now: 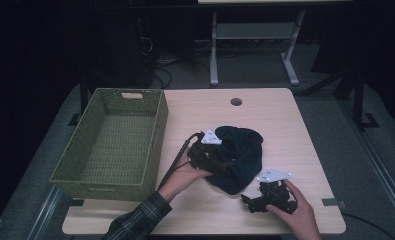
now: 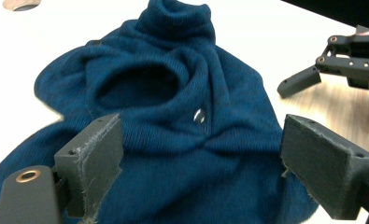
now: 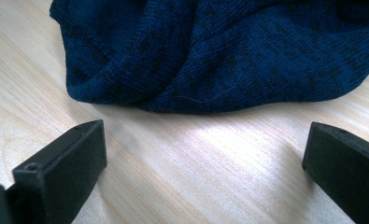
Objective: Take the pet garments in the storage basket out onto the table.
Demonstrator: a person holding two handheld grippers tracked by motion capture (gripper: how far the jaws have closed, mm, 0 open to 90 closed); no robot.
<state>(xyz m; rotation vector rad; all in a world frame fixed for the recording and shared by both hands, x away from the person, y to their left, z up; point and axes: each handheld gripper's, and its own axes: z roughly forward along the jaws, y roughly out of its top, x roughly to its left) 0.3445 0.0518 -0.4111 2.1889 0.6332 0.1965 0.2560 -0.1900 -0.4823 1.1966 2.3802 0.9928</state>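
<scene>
- High view: a dark blue knitted garment (image 1: 237, 157) lies in a rumpled heap on the pale wooden table (image 1: 285, 120), right of centre, with the empty green woven basket (image 1: 112, 142) well apart at the table's left. The left gripper (image 1: 216, 161) sits over the heap's near-left edge; the right gripper (image 1: 250, 201) rests on the table just beside its near edge.
- Left gripper view: here are the jaws spread wide with nothing pinched, the knit spread out below and beyond them. A collar or cuff tube stands up at the far end and a round opening gapes mid-heap. It looks soft, limp and light, so it will likely sag and drape from any single hold; a thick fold or that ribbed tube seems the surest bite.
- Right gripper view: jaws wide apart and empty over bare wood, the garment's folded hem just ahead. The fuzzy weave should grip well, hardly slippery, nothing fragile.
</scene>
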